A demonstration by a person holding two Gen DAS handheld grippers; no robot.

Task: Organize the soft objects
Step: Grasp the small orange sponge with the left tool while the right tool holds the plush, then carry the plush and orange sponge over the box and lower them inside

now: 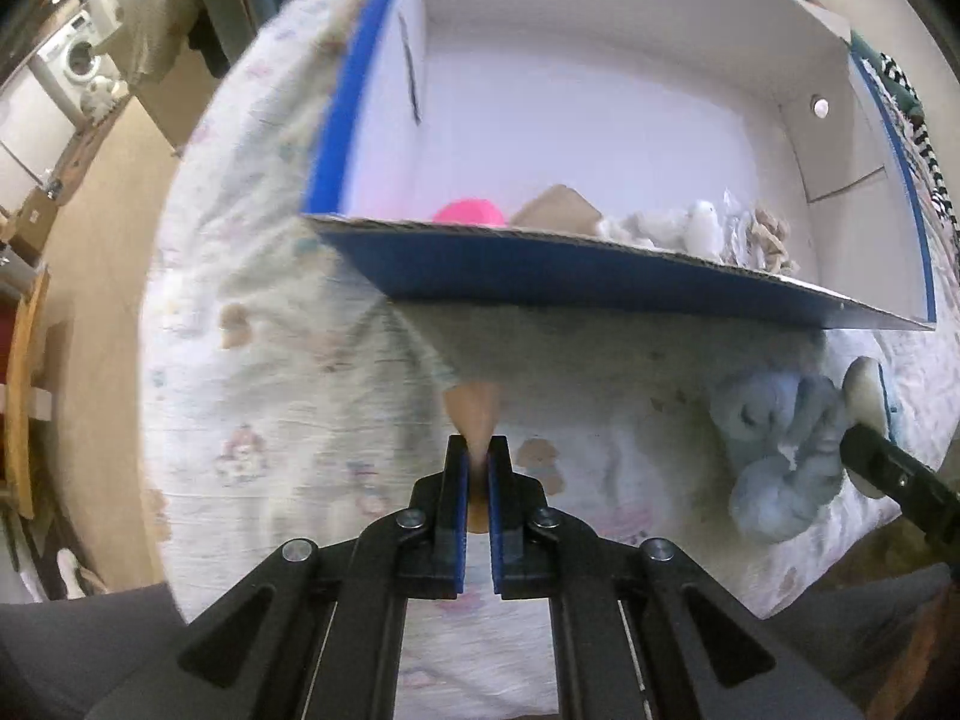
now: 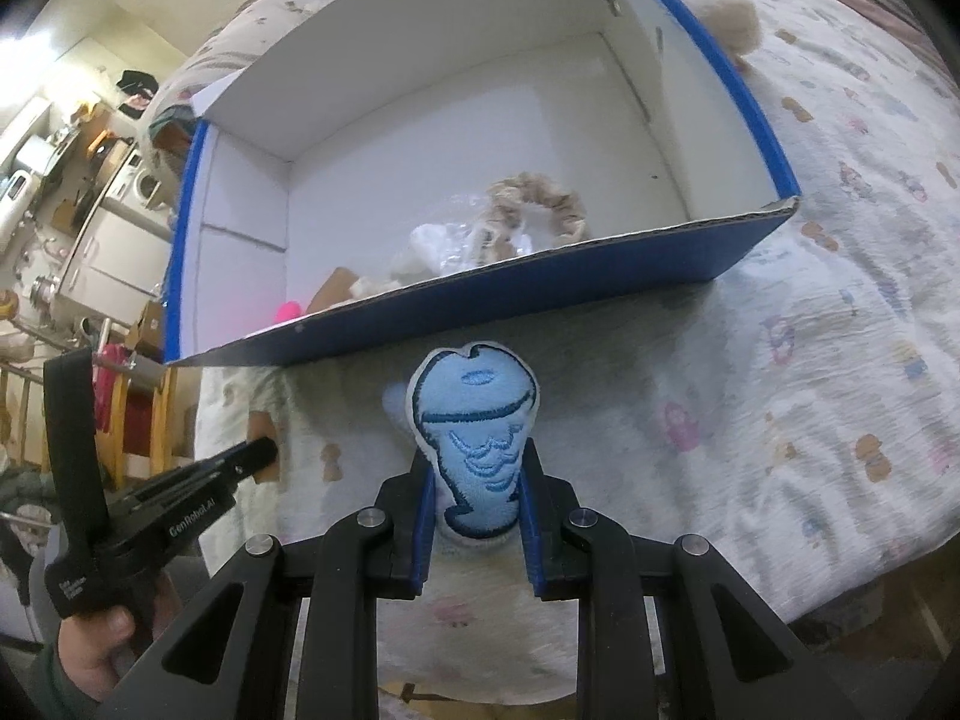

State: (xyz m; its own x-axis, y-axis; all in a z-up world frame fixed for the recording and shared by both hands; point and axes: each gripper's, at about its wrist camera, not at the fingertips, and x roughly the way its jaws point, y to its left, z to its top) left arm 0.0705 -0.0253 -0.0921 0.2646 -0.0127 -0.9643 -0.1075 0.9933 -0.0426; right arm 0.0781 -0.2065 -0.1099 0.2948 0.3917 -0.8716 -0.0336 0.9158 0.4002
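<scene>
A blue cardboard box [image 1: 600, 276] with a white inside sits on a patterned bed cover; it also shows in the right wrist view [image 2: 540, 294]. Inside lie a pink item [image 1: 471, 213], a tan piece [image 1: 561, 210], a white plush [image 1: 696, 225] and a beige scrunchie [image 2: 540, 198]. My left gripper [image 1: 478, 450] is shut on a small tan soft piece [image 1: 474, 414] just before the box's front wall. My right gripper [image 2: 477, 480] is shut on a light blue embroidered plush [image 2: 477, 426], seen from the side in the left wrist view [image 1: 780, 450].
The bed cover [image 2: 810, 360] stretches right of the box. A beige fluffy item [image 2: 729, 18] lies behind the box. The bed edge drops to a wooden floor [image 1: 102, 300] at left, with a washing machine [image 1: 78, 60] and shelves beyond.
</scene>
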